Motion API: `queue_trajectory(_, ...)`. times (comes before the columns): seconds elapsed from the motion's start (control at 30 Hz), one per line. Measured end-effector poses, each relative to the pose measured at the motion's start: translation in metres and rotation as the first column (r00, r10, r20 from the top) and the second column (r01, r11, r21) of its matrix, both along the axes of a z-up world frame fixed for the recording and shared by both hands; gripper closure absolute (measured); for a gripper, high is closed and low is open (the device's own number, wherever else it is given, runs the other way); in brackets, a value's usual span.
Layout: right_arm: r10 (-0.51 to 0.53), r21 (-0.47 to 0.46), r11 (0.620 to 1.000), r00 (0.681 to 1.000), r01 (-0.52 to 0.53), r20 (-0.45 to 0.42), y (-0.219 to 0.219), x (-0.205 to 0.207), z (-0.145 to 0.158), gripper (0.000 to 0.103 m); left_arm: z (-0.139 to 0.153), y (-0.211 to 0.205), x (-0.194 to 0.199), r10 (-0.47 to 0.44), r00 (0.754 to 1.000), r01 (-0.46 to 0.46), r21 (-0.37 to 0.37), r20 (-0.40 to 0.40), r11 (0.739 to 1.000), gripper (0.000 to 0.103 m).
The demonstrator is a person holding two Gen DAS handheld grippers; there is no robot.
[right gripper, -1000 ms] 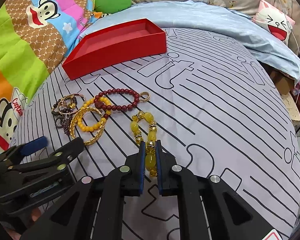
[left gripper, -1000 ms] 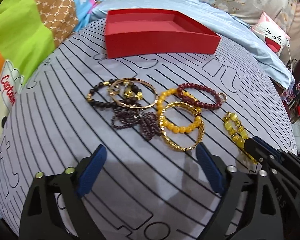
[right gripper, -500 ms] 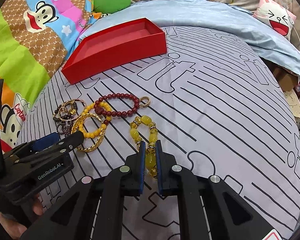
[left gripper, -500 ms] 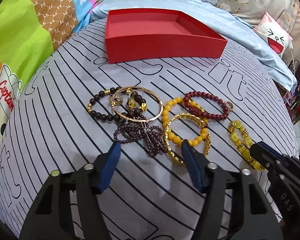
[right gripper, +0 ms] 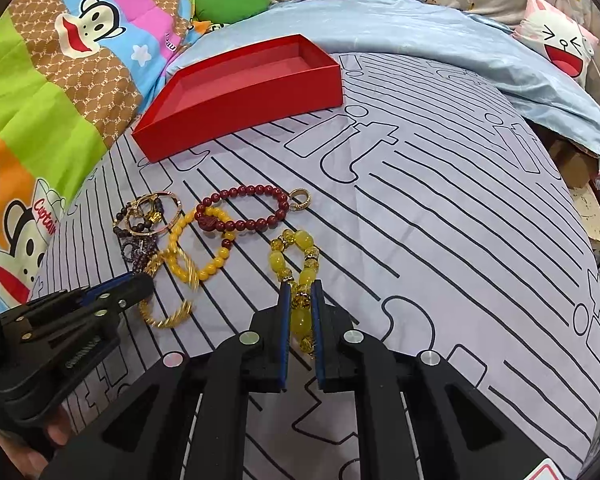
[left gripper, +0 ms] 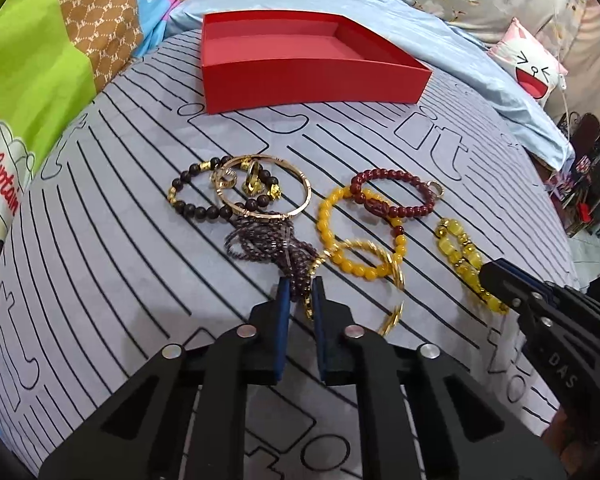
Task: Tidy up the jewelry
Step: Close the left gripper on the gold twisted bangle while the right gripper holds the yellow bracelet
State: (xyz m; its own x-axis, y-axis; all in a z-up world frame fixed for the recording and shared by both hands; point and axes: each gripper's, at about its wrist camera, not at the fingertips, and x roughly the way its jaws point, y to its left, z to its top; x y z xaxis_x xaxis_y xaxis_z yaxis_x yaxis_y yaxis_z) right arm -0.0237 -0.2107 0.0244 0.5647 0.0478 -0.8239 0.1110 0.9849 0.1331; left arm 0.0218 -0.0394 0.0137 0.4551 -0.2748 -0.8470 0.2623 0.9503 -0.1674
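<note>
A pile of bracelets lies on the grey striped bedspread. My left gripper (left gripper: 299,294) is shut on the tassel end of the purple bead bracelet (left gripper: 260,242), with part of the gold twisted bangle (left gripper: 364,268) between the blue pads too. My right gripper (right gripper: 300,300) is shut on the yellow bead bracelet (right gripper: 298,256), which still rests on the cloth. An empty red box (left gripper: 300,60) stands behind the pile; it also shows in the right wrist view (right gripper: 240,92). A dark red bead bracelet (left gripper: 396,198), an amber bead bracelet (left gripper: 328,216) and a black bead bracelet (left gripper: 196,204) with a thin gold bangle (left gripper: 266,190) lie between.
A colourful cartoon quilt (left gripper: 32,64) lies at the left. A light blue sheet (right gripper: 420,32) and a white face cushion (right gripper: 560,46) lie behind and to the right. The bed edge drops off at the right (right gripper: 596,216).
My left gripper moved forward and closed on the purple bracelet's tassel, and the gold bangle shifted and blurred. My right gripper stayed shut on the yellow bracelet.
</note>
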Motion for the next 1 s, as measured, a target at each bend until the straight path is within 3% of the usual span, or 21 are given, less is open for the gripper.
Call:
queue_trajectory(0.23,0.002,-0.001,1.000,1.000,-0.002,-0.002,0.002,-0.003,-0.001,0.094,0.004,0.005,-0.012,-0.021,1.000,0.021,0.000,0.004,1.000,0.090)
queue_trajectory(0.27,0.003,-0.001,1.000,1.000,-0.003,-0.003,0.002,-0.003,-0.002,0.094,0.004,0.005,-0.013,-0.024,1.000,0.024,0.001,0.002,1.000,0.086)
queue_trajectory(0.33,0.005,-0.003,1.000,1.000,-0.005,-0.003,0.003,-0.004,-0.002,0.094,0.002,0.006,-0.018,-0.018,1.000,0.018,0.010,0.003,1.000,0.062)
queue_trajectory(0.43,0.006,-0.003,1.000,1.000,-0.006,-0.002,0.003,-0.005,-0.002,0.094,0.001,0.006,-0.023,-0.005,1.000,0.005,0.015,0.014,1.000,0.056)
queue_trajectory(0.57,0.006,-0.003,1.000,1.000,-0.006,-0.003,0.003,-0.005,-0.002,0.094,-0.004,0.004,-0.024,-0.010,1.000,0.010,0.032,0.013,0.999,0.064)
queue_trajectory(0.73,0.007,-0.002,1.000,1.000,-0.007,-0.004,0.003,-0.006,-0.002,0.094,-0.005,0.003,-0.025,-0.029,1.000,0.029,0.020,0.007,0.999,0.097)
queue_trajectory(1.0,0.008,-0.002,1.000,1.000,-0.008,0.009,0.001,-0.010,0.007,0.094,0.006,-0.001,-0.033,-0.069,0.997,0.069,-0.009,0.021,0.998,0.099)
